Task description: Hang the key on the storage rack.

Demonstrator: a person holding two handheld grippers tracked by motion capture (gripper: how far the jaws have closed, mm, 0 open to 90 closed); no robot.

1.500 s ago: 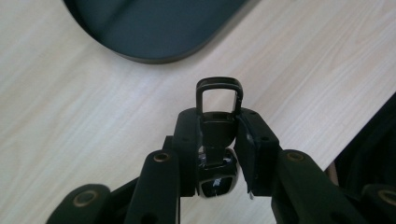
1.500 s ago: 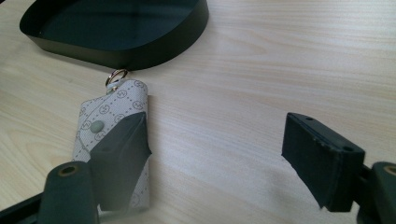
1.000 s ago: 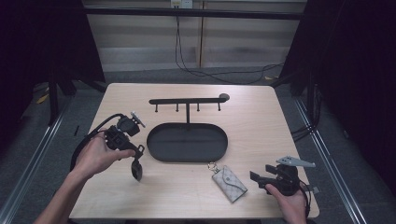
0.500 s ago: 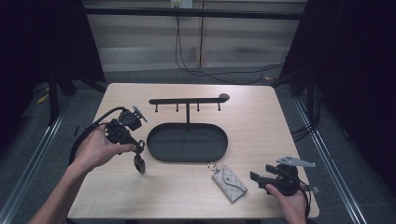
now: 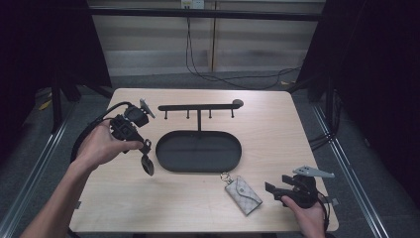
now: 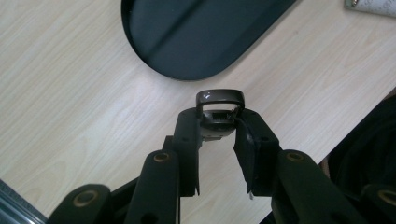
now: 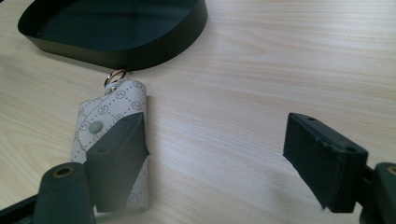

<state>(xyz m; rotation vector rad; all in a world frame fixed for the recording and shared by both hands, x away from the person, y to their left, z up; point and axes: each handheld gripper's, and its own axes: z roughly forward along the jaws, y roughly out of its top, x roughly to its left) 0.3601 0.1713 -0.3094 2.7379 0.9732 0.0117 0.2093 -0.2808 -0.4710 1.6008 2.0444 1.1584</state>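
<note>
Here left tongs [image 6: 218, 140] grip a dark key fob [image 6: 219, 112].

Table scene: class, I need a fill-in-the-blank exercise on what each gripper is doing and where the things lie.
1. The left gripper is shut on a dark ____.
2. The jaws of the right gripper stand ____, holding nothing.
3. The patterned key pouch lies flat on the ____, outside the black tray.
4. A rack with hooks stands ____ the tray in the high view.

Missing words: key fob; open; table; behind
</note>
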